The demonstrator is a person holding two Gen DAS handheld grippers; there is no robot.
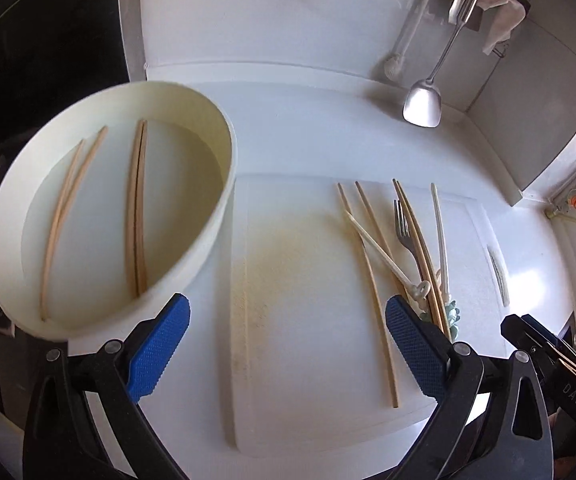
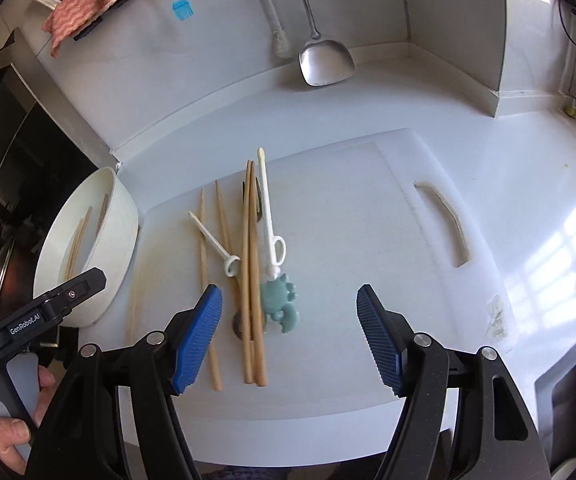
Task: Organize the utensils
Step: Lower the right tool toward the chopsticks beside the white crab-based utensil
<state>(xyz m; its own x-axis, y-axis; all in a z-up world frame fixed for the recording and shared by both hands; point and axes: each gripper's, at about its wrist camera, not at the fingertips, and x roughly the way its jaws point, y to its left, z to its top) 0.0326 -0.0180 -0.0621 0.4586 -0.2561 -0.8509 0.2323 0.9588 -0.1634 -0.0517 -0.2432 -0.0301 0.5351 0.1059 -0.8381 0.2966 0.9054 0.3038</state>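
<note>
A cream oval bowl (image 1: 208,216) holds several wooden chopsticks (image 1: 138,208); it also shows in the right wrist view (image 2: 122,240). On the white cutting board (image 2: 348,220) lie more wooden chopsticks (image 2: 250,264), white training chopsticks with a teal crab (image 2: 280,300), and a metal fork (image 1: 402,228) partly under them. My left gripper (image 1: 288,344) is open, empty, between the bowl and the pile. My right gripper (image 2: 290,332) is open, empty, just above the near ends of the pile.
A steel spatula (image 2: 326,60) and a blue brush (image 2: 182,10) hang on the back wall. A pink cloth (image 2: 88,4) hangs at the far left. The board (image 1: 308,280) has a handle slot (image 2: 446,224) on its right side.
</note>
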